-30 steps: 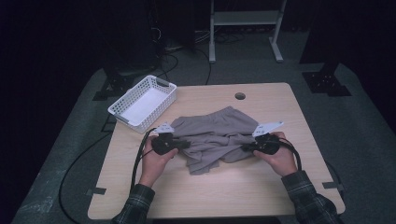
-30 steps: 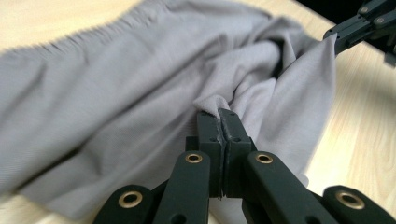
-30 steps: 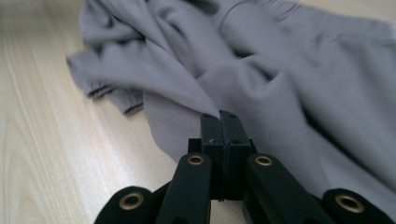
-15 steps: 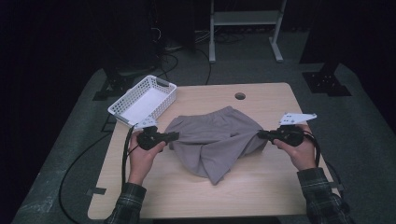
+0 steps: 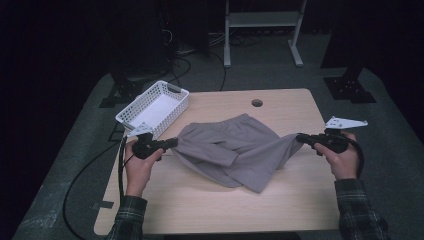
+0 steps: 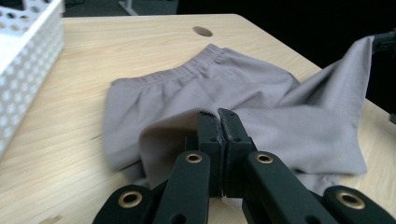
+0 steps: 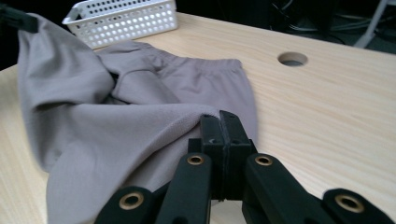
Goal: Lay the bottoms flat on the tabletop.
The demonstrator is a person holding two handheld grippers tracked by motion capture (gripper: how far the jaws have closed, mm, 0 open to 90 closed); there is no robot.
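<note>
A pair of grey shorts [image 5: 235, 152] with an elastic waistband lies partly on the wooden table [image 5: 280, 205], stretched between my two grippers. My left gripper [image 5: 172, 142] is shut on the left edge of the shorts [image 6: 280, 116], its jaws pinching the cloth. My right gripper [image 5: 300, 137] is shut on the right edge of the shorts [image 7: 116, 116], lifted a little above the table. The waistband points to the far side of the table. The lower part of the garment sags down to the tabletop between the two hands.
A white perforated basket [image 5: 155, 107] stands at the table's far left corner, close to my left hand. A round cable hole [image 5: 257, 103] sits near the table's far edge. A metal stand [image 5: 260, 30] is on the floor beyond the table.
Both hands have moved apart and slightly up, pulling the grey shorts out wider between them. The cloth, bunched a second ago, now spreads across the table's middle.
</note>
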